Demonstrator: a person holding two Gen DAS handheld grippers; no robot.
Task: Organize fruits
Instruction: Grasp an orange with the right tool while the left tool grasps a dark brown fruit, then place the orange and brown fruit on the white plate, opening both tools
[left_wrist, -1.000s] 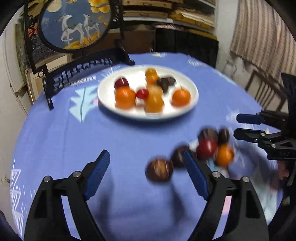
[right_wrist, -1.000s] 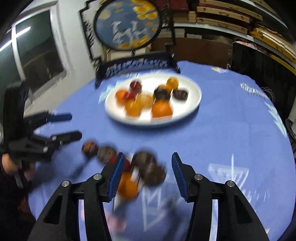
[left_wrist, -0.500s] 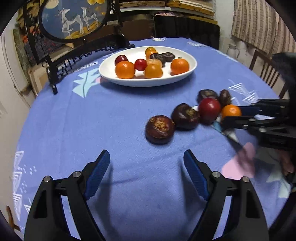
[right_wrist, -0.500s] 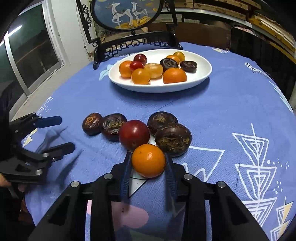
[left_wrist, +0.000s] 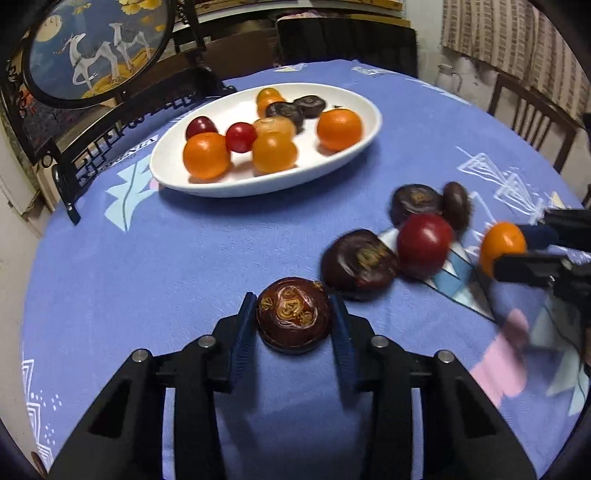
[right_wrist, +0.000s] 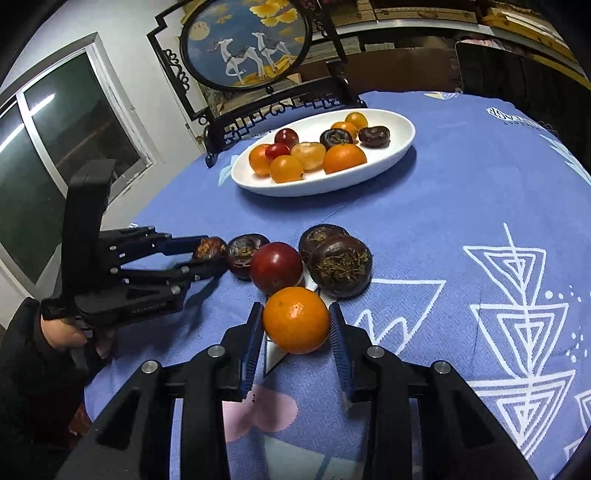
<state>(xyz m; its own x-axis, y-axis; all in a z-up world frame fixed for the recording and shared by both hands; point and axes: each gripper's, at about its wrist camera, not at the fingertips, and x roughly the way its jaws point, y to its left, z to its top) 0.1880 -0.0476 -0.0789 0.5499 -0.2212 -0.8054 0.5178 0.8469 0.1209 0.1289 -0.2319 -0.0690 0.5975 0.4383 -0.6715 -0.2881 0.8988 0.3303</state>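
Note:
My left gripper (left_wrist: 293, 321) is shut on a dark brown mangosteen (left_wrist: 293, 314) on the blue tablecloth; it also shows in the right wrist view (right_wrist: 207, 258). My right gripper (right_wrist: 295, 325) is shut on an orange (right_wrist: 296, 319), which also shows in the left wrist view (left_wrist: 502, 245). Between them lie a red plum (right_wrist: 276, 266) and several dark mangosteens (right_wrist: 340, 266). A white oval plate (left_wrist: 354, 155) farther back holds oranges, small red fruits and dark mangosteens.
A round painted screen on a black stand (left_wrist: 92, 48) stands behind the plate at the table's far left. Chairs (left_wrist: 532, 122) stand beyond the table's right edge. A window (right_wrist: 55, 155) is at the left.
My left gripper moved forward and shut on the nearest mangosteen. My right gripper stays shut on the orange, which it closed around half a second earlier.

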